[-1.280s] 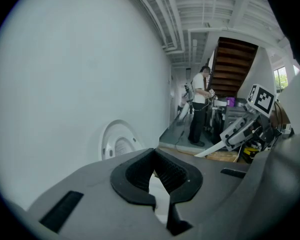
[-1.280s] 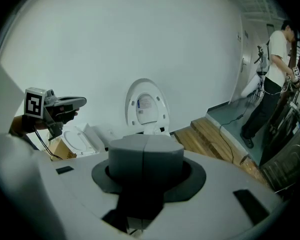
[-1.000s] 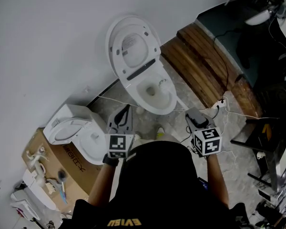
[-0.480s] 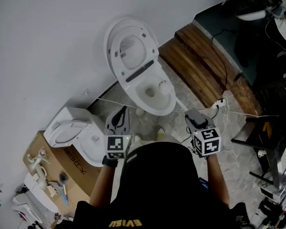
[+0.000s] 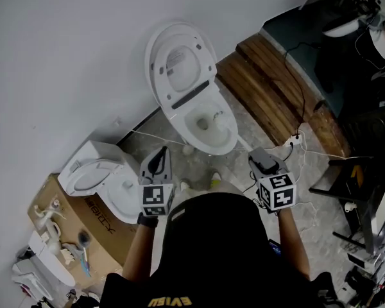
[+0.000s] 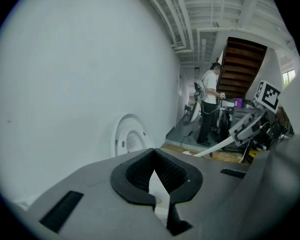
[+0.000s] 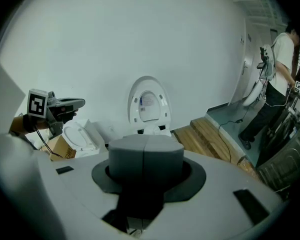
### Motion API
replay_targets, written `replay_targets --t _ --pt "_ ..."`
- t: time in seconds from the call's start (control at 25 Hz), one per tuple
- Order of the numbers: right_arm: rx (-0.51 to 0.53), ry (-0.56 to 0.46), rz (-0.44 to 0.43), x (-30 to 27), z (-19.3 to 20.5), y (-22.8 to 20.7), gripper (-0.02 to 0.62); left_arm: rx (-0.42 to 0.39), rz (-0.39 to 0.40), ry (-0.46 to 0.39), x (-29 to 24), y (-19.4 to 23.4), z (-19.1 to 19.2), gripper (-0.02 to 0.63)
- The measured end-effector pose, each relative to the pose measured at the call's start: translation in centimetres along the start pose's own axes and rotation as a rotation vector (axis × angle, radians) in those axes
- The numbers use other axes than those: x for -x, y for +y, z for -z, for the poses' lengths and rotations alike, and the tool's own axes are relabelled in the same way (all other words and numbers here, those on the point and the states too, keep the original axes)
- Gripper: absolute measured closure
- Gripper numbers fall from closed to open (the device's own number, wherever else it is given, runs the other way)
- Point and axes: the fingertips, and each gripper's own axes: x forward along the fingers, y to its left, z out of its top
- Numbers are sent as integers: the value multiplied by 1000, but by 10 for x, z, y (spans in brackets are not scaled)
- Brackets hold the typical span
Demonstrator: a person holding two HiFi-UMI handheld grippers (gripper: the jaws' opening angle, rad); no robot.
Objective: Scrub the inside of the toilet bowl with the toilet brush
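Observation:
The white toilet point(image 5: 179, 104) stands against the wall with its lid point(image 5: 178, 59) raised, and the bowl point(image 5: 229, 135) is open toward me. A thin white toilet brush handle point(image 5: 244, 140) runs from the bowl to my right gripper point(image 5: 255, 151), which is shut on it. The brush head point(image 5: 218, 115) rests inside the bowl. In the left gripper view the handle point(image 6: 215, 146) leads to the right gripper point(image 6: 238, 130). My left gripper point(image 5: 160, 153) hangs left of the bowl, shut on nothing. The right gripper's pads point(image 7: 146, 156) hide the bowl; only the lid point(image 7: 149, 104) shows.
A second toilet point(image 5: 99, 178) lies on a cardboard box point(image 5: 83, 230) at the left. A wooden step point(image 5: 276, 88) runs to the right of the toilet. White cables and a power strip point(image 5: 296, 140) lie on the floor. A person point(image 6: 208, 104) stands far behind.
My left gripper has drifted a little to the left. The right gripper and the brush have stayed about where they were.

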Motion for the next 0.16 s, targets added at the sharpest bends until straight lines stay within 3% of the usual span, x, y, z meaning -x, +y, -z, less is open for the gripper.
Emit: replay_targets --t 0.16 --pt "7 3 1 -2 2 27 437 10 -27 17 16 28 22 588"
